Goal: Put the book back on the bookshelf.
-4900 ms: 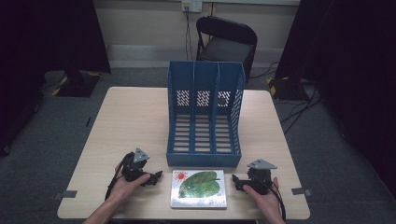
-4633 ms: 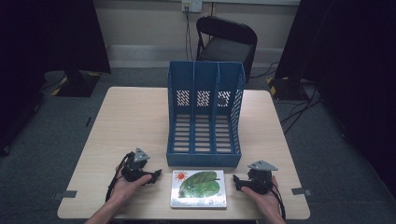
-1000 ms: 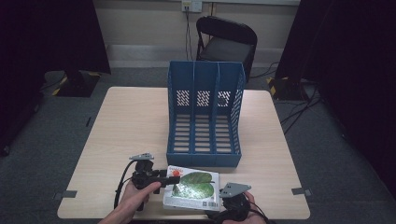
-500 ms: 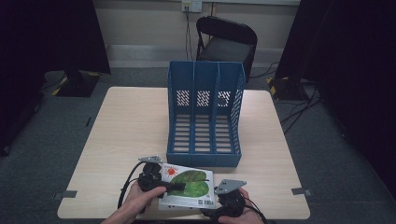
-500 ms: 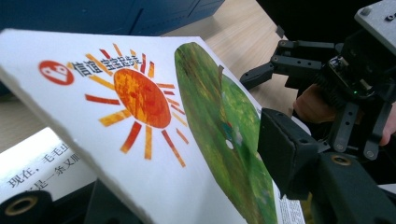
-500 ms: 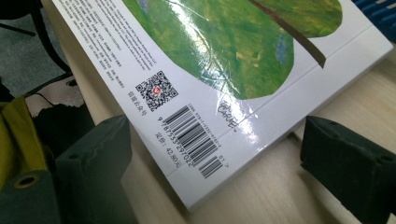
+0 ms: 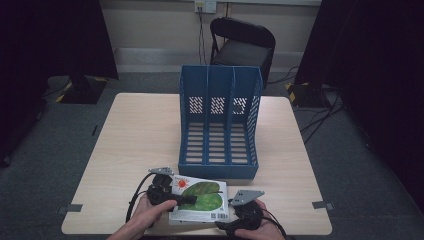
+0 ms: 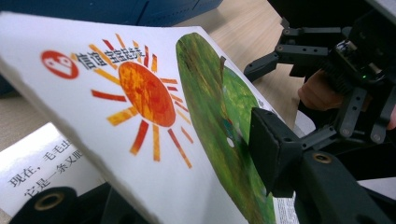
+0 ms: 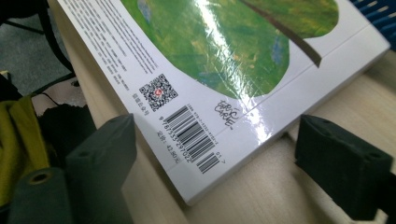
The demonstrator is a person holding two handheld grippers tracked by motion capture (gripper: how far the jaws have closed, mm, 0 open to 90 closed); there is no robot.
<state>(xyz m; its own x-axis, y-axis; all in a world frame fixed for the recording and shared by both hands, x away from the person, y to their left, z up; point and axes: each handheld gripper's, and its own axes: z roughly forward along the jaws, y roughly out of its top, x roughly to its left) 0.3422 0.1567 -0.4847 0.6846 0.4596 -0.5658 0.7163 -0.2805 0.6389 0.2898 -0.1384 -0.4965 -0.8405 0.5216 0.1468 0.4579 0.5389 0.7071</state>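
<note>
The glossy hardcover picture book (image 7: 197, 200), at the table's (image 7: 140, 135) near edge before the blue file rack (image 7: 220, 120), looks stiff, light and slippery; the left gripper (image 8: 261, 154), just closing, pinches its lifted cover edge while the right gripper (image 9: 210, 158) stands open around its corner
</note>
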